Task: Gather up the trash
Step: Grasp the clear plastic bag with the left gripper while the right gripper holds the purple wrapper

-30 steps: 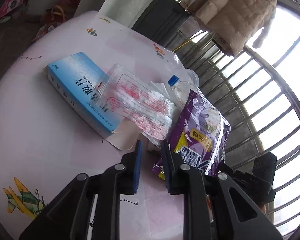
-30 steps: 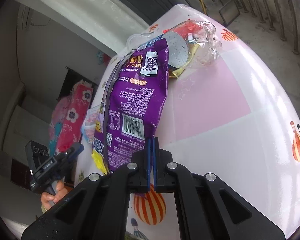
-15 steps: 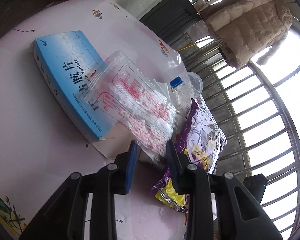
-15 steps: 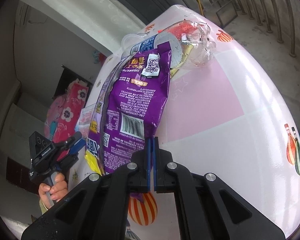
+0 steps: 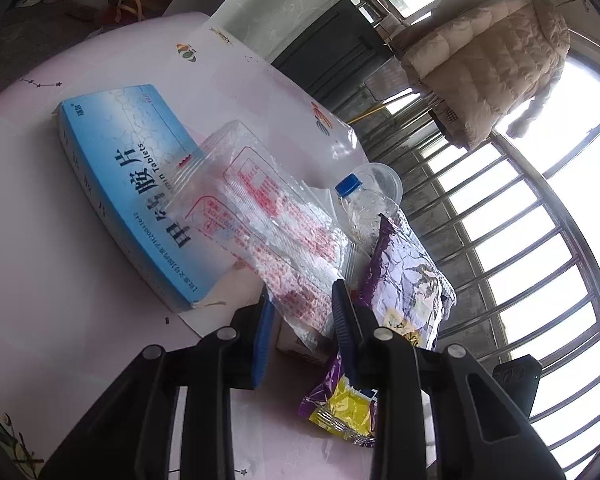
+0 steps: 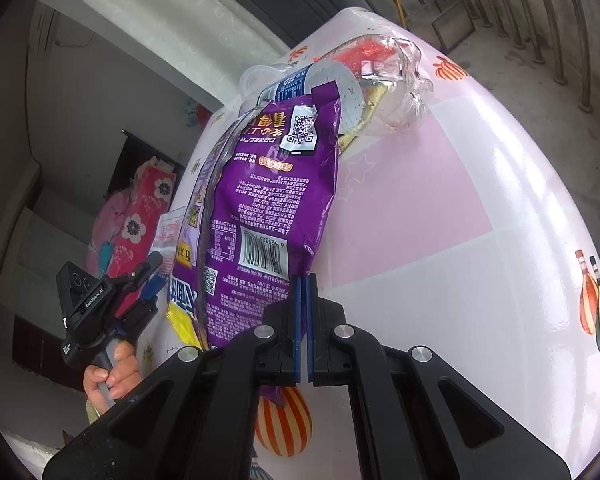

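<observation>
A purple snack bag hangs lifted off the pink table; my right gripper is shut on its bottom edge. The bag also shows in the left wrist view. My left gripper is open, its jaws on either side of the near end of a clear zip bag with red print. That bag lies over a blue tablet box. A crushed clear bottle with a blue cap lies behind; its body shows in the right wrist view.
The pink table has cartoon prints. A clear plastic cup lies past the bottle. Window bars and a hanging beige jacket stand beyond the table's far edge. A yellow wrapper lies under the purple bag.
My left gripper moved forward and opened wider, so the zip bag's end now sits between its jaws. The right gripper kept its hold and lifted the purple bag slightly.
</observation>
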Demonstrator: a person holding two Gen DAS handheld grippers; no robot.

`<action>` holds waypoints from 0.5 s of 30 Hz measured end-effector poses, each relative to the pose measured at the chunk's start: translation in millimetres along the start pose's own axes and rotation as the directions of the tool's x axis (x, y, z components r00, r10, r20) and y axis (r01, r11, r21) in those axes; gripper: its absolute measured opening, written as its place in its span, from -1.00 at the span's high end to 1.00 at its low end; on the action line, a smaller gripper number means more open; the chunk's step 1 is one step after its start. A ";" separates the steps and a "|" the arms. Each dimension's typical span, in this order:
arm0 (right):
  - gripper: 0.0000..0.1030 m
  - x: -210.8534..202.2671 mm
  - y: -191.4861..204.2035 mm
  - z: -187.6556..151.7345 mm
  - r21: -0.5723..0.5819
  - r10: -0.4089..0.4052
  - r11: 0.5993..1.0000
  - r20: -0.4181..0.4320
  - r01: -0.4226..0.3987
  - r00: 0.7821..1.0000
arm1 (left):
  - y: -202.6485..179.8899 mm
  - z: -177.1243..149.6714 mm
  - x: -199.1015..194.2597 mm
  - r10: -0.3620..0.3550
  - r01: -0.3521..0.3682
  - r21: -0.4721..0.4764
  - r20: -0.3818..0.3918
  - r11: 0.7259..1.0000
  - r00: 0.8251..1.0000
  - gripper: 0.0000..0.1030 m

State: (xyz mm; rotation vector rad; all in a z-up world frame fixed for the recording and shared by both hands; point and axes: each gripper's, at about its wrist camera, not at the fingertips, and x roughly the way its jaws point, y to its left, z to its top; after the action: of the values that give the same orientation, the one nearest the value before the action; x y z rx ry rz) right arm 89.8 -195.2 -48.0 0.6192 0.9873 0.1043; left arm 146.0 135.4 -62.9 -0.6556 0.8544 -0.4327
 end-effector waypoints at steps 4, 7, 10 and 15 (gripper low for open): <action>0.99 -1.5 -0.4 -0.6 -0.001 0.011 1.000 0.004 -0.011 1.000 | -5.0 -0.6 0.0 0.000 -0.001 0.037 0.013 0.999 1.000 0.83; 0.99 -7.0 0.7 -0.6 -0.008 0.037 0.999 0.016 -0.036 0.999 | -13.6 -0.9 -5.6 -0.016 0.013 0.083 0.034 0.996 0.999 0.94; 1.00 -18.9 5.1 0.3 -0.019 0.078 0.997 0.040 -0.077 0.996 | -24.6 -0.3 -14.6 -0.017 0.009 0.132 0.062 0.991 0.998 1.00; 1.00 -49.4 17.8 1.1 -0.066 0.147 0.988 0.102 -0.141 0.984 | -43.6 1.2 -38.2 -0.049 0.026 0.197 0.110 0.980 0.993 1.00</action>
State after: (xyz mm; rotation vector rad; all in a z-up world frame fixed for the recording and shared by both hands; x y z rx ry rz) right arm 66.3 -198.5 -1.2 0.6354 0.8331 0.2260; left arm 120.4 126.8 -11.6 -0.5100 0.6819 -0.5016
